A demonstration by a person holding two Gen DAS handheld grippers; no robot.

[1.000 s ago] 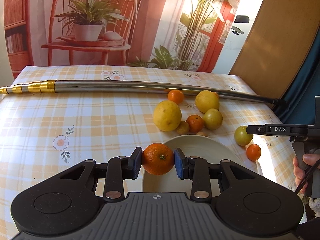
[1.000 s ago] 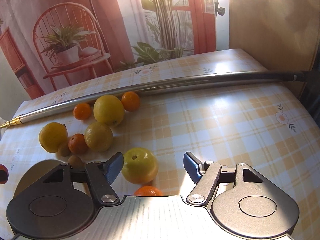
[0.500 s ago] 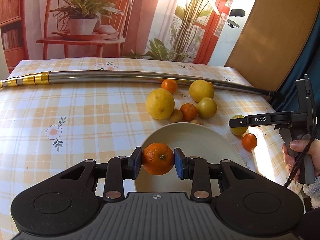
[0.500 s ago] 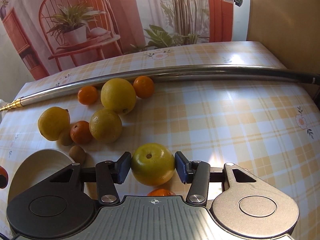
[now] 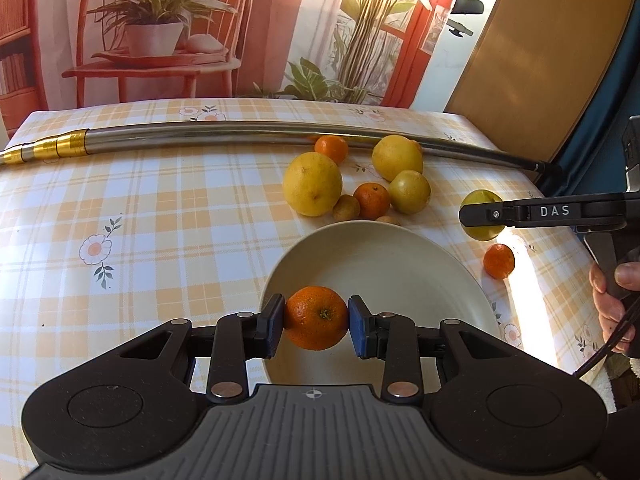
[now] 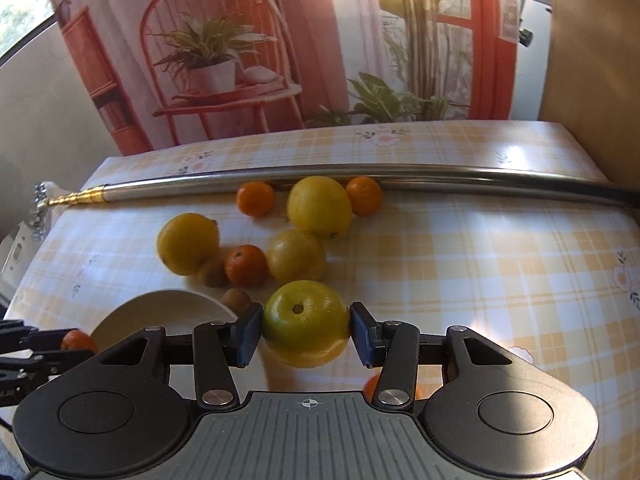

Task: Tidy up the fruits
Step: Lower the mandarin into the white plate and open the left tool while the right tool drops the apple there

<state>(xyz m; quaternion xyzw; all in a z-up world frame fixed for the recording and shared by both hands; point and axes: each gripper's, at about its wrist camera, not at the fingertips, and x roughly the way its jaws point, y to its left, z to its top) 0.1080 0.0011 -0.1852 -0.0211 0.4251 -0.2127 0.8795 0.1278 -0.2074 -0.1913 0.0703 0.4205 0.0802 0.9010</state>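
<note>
Now right gripper (image 6: 306,334) around yellow-green fruit (image 6: 306,322), previously apart

Bright sunlight from right, glare on tablecloth (image 5: 532,280), hard shadows; fisheye bends edges; 2 sharp views.

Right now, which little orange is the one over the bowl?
The orange pinched in the left gripper jaws, above the cream bowl. The other small oranges lie on the tablecloth.

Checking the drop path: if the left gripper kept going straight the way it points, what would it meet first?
Probably the cream bowl, which lies right ahead of the left gripper and its orange; depth is uncertain.
</note>
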